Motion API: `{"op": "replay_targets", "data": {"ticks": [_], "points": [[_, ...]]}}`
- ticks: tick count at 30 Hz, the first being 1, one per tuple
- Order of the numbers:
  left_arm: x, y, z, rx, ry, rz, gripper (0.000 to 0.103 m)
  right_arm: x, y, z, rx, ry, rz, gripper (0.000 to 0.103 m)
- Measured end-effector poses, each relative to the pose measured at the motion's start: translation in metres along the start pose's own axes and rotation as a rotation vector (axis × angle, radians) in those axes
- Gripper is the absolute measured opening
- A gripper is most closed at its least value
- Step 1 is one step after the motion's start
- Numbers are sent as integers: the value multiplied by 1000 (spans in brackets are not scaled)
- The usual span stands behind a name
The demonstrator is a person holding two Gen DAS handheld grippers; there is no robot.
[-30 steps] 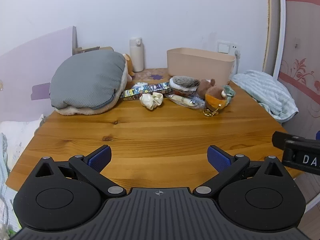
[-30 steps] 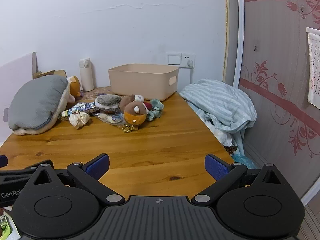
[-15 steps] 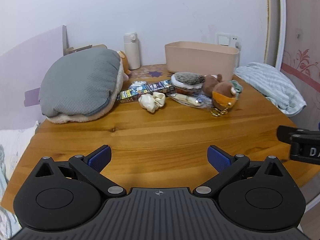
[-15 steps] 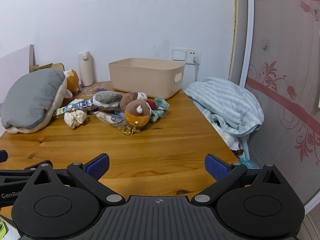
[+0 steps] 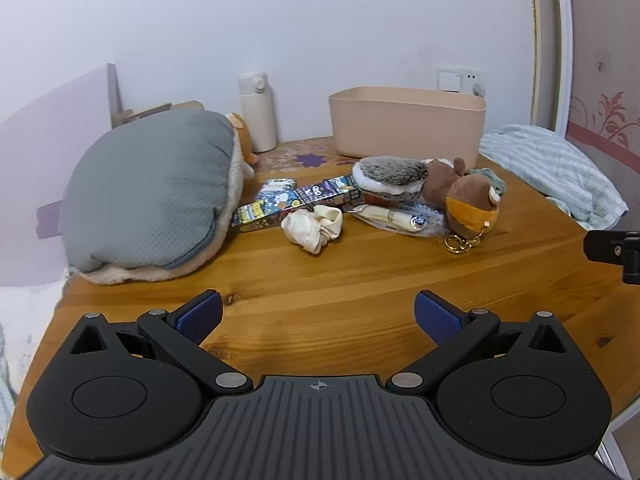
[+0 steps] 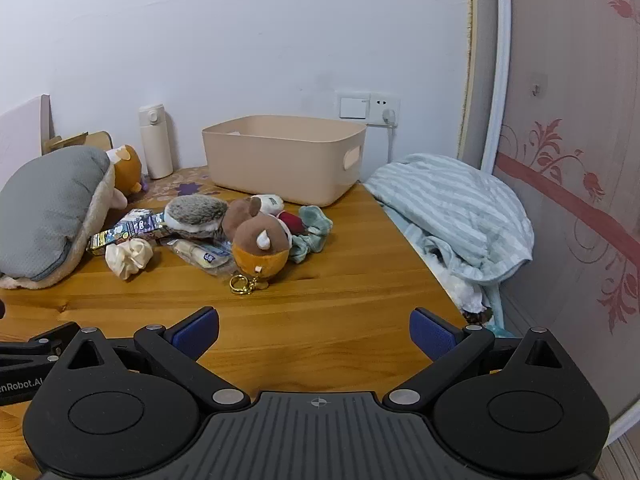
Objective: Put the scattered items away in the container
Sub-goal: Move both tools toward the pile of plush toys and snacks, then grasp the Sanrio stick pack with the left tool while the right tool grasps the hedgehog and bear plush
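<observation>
Left gripper (image 5: 318, 314) and right gripper (image 6: 314, 328) hover level over the table (image 5: 360, 280); fingers wide, empty.

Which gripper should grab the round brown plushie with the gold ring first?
Probably the right gripper. The brown plushie lies nearly straight ahead of its open jaws, with the beige bin just behind. From the left gripper, also open, it sits off to the right.

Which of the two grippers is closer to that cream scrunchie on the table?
Left. The left gripper faces the cream scrunchie almost straight ahead; the right gripper sits further right, with the scrunchie off to its left. Both are apart from it.
</observation>
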State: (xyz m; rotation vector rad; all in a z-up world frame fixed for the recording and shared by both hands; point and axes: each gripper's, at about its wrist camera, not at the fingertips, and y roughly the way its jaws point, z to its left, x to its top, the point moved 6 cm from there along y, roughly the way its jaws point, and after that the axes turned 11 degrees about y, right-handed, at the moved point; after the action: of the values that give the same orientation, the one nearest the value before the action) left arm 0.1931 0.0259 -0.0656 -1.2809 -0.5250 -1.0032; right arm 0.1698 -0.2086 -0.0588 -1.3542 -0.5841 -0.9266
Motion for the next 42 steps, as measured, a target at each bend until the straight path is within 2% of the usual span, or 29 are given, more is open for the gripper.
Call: {"op": "replay_targets", "data": {"ticks": [12,21,32,42], "points": [[25,45,7,-38,111,-26,103,19,37,17,15,-76,-1,103],[42,75,16,-87,205,-73,103,41,67,32,71,-139,13,103],[65,121,39,-85,319,-122,103,63,103,50,75,-254,23,103],[75,175,35,-159,368,-112,103,68,141,68,73,-338,62,103]]}}
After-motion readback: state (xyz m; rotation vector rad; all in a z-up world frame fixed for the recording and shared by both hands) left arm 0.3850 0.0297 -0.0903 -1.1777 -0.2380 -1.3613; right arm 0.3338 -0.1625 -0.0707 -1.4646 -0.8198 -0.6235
